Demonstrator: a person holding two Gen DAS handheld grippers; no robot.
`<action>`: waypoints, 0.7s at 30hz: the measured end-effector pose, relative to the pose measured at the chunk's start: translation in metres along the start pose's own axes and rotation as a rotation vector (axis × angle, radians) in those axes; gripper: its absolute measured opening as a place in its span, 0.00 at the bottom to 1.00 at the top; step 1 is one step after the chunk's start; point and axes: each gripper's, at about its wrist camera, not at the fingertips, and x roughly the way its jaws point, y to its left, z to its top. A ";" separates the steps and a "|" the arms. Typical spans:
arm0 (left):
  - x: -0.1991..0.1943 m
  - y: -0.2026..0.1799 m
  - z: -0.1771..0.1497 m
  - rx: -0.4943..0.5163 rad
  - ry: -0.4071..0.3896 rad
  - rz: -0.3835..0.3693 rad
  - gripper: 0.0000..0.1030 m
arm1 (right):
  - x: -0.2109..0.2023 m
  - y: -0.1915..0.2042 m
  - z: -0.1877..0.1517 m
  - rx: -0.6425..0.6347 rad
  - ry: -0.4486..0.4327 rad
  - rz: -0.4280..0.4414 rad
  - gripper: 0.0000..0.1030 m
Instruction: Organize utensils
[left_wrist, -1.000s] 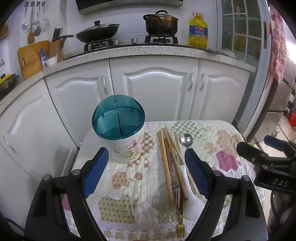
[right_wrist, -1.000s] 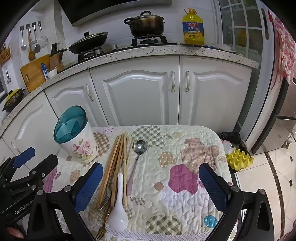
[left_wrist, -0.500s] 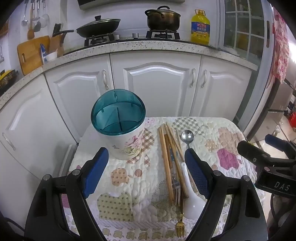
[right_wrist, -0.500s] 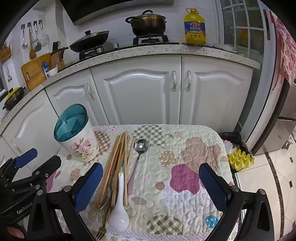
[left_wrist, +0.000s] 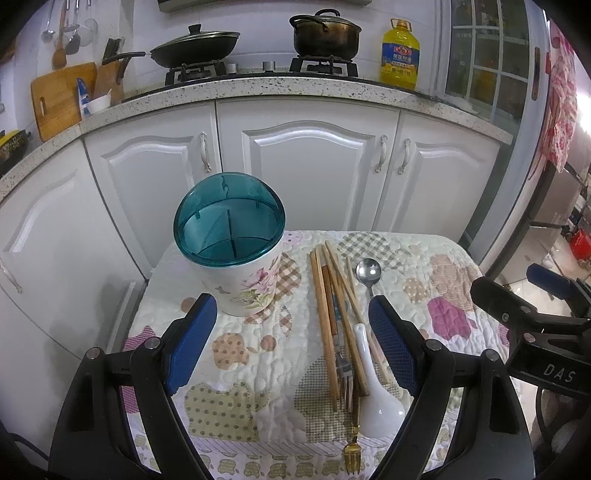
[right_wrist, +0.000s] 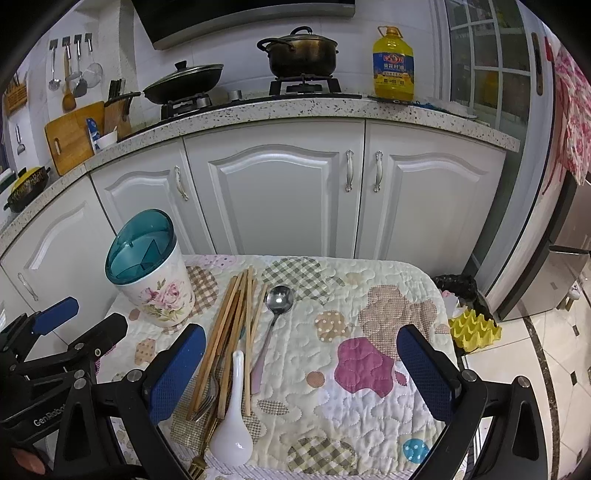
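Kitchen table's quilted cloth (right_wrist: 369, 295) held the utensil bundle (right_wrist: 236, 332) lengthwise, near-to-far, beside the empty, wide-spread right gripper's (right_wrist: 303, 373) left finger, left gripper (left_wrist: 291, 343) likewise agape.

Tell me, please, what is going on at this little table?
A person holds two grippers, both open and empty, above a quilted table. The left gripper faces a teal-topped holder; the right gripper hovers nearby. Chopsticks, spoons and forks lie loose beside the holder, none sorted yet.

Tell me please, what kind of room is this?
A home kitchen, most likely: a gas stove carries a pot, and white cabinets stand under the stone counter.
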 end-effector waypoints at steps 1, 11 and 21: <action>0.000 0.000 0.000 -0.003 0.001 0.000 0.82 | 0.001 -0.001 -0.002 0.002 0.002 -0.001 1.00; -0.001 0.002 0.000 -0.020 -0.009 -0.001 0.82 | 0.002 -0.003 -0.002 0.001 0.001 -0.016 1.00; 0.003 0.004 -0.002 -0.033 0.018 -0.016 0.82 | 0.003 -0.003 -0.001 -0.001 0.008 -0.017 1.00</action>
